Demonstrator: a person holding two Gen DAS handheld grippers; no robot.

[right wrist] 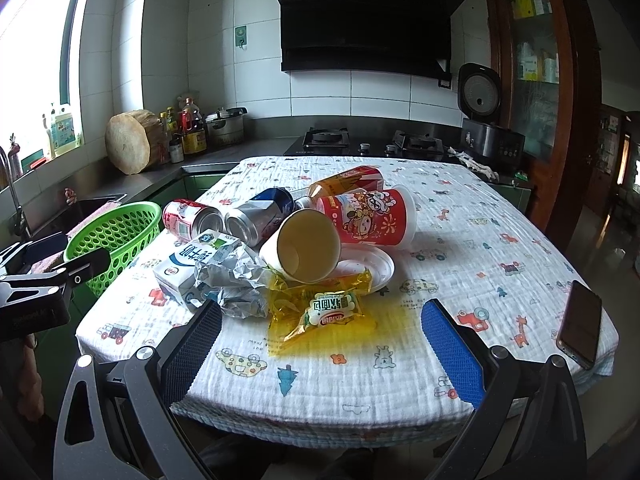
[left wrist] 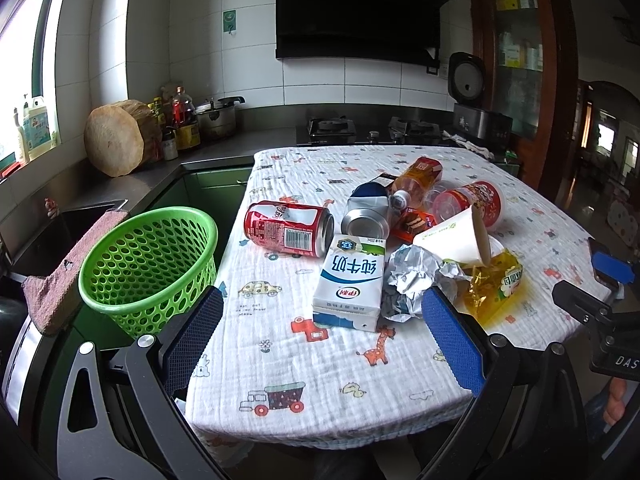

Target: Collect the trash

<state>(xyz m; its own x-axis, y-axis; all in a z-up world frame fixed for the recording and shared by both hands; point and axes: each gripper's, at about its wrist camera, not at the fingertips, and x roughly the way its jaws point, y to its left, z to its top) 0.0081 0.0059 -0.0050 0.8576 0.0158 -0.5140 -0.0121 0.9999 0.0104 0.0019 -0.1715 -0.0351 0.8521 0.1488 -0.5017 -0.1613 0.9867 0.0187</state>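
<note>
A pile of trash lies on the table: a red can (left wrist: 289,229) on its side, a silver-blue can (left wrist: 366,214), a white milk carton (left wrist: 350,281), crumpled paper (left wrist: 416,276), a paper cup (left wrist: 456,240), a red noodle cup (left wrist: 472,202), an orange bottle (left wrist: 418,178) and a yellow wrapper (left wrist: 494,284). A green basket (left wrist: 150,260) stands at the table's left edge. My left gripper (left wrist: 324,300) is open, near the milk carton. My right gripper (right wrist: 322,310) is open, in front of the yellow wrapper (right wrist: 320,308) and the paper cup (right wrist: 306,246). Both are empty.
A phone (right wrist: 580,328) lies at the table's right front edge. A white lid (right wrist: 372,268) lies under the paper cup. A pink cloth (left wrist: 68,268) hangs by the basket over the sink. Counter, chopping block (left wrist: 118,138), stove and rice cooker stand behind.
</note>
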